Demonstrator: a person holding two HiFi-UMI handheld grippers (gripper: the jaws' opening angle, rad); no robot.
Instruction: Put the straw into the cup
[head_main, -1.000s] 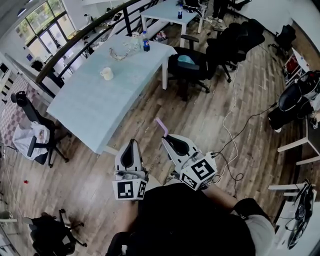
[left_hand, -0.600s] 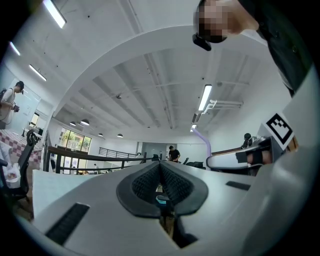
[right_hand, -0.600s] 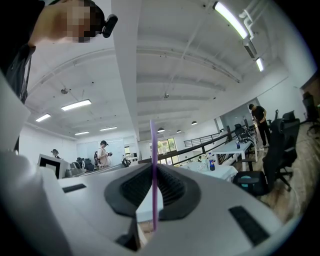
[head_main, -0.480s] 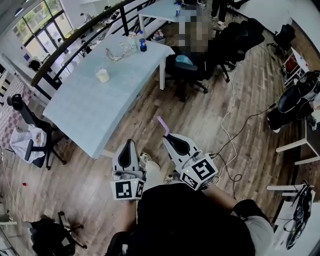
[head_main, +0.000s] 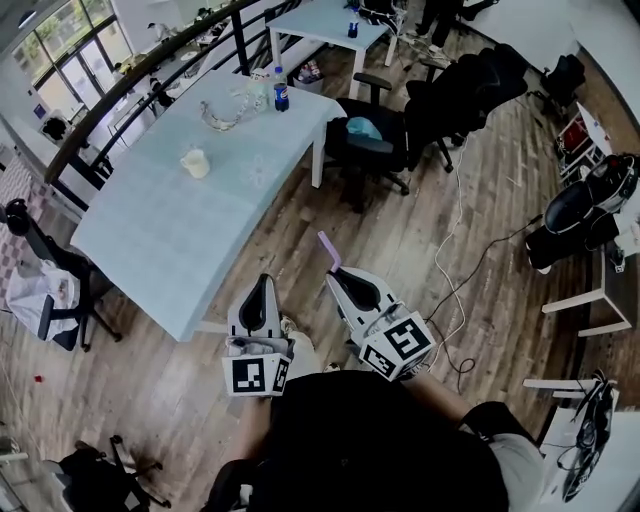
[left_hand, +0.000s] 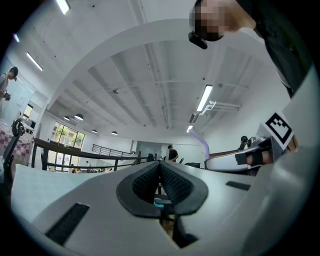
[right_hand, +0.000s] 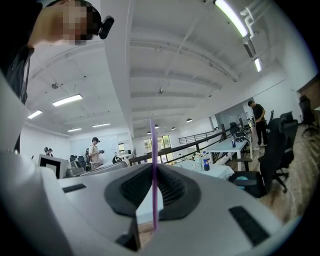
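The right tool (head_main: 337, 272) pinches the straw (head_main: 326, 248); the left tool (head_main: 262, 281) is closed, empty. Next, carry it to the far cup (head_main: 194, 163), I think.

The left tool (left_hand: 161, 165) fills the lower frame, its dark ridged jaws pressed together with nothing between them. To its right, a purple straw (left_hand: 202, 142) rises from the right tool (left_hand: 235, 160). Beyond them are a dark railing (left_hand: 75, 150) and a ceiling light (left_hand: 204, 97).
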